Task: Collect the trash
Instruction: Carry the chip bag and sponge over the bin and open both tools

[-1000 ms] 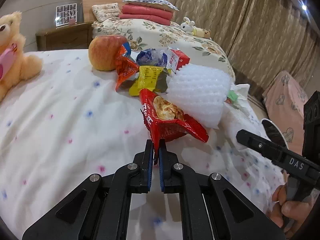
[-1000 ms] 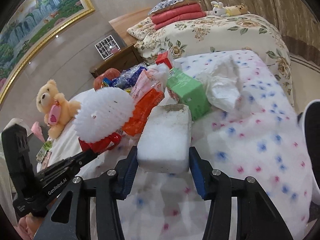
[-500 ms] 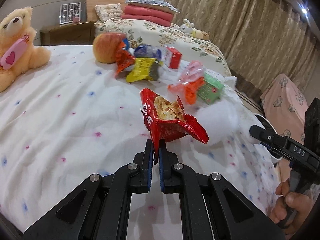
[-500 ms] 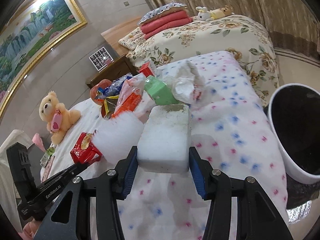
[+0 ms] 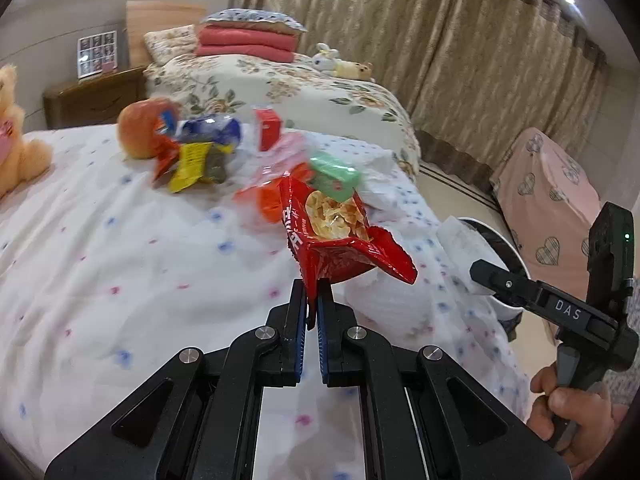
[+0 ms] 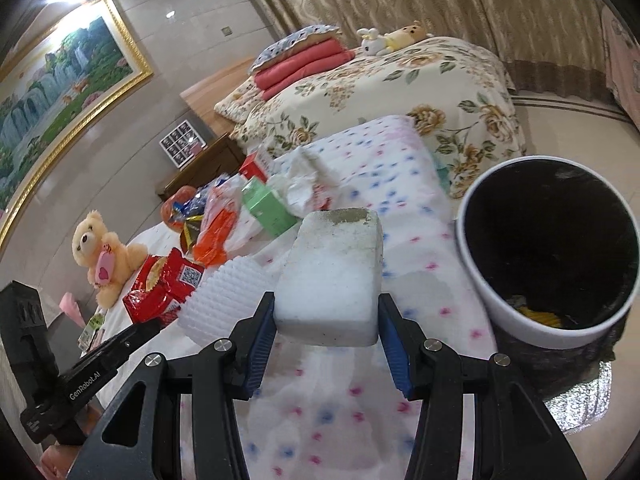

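My left gripper [image 5: 313,304] is pressed together on the bottom edge of the red chip bag [image 5: 332,236]; the bag stands up open from the jaws, chips visible inside. My right gripper [image 6: 326,316] pinches the white foam block [image 6: 332,276] across its sides, pads flat on both faces, block held clear of the bed [image 6: 360,392].

Landmark: the bin [image 6: 548,256], white rim, dark inside, standing on the floor just beside the bed's near corner. The foam block is near the bin, left of its rim in the right wrist view, not over the opening. Some yellow trash lies at the bin's bottom. The chip bag is further from the bin, above the bed, with a white foam net [image 6: 224,296] between bag and block in the right wrist view.

Rest of the trash pile sits on the bed well away from the bin: green box [image 6: 268,208], orange wrapper [image 6: 216,232], crumpled tissue [image 6: 304,184], small red box [image 5: 268,128], yellow wrapper [image 5: 192,164], blue wrapper [image 5: 212,130], apple [image 5: 140,132]. Teddy bear [image 6: 102,256] is at the far side of the bed from the bin.

In the left wrist view the bin is mostly hidden behind the right gripper and block; a hand [image 5: 568,412] grips that gripper's handle.
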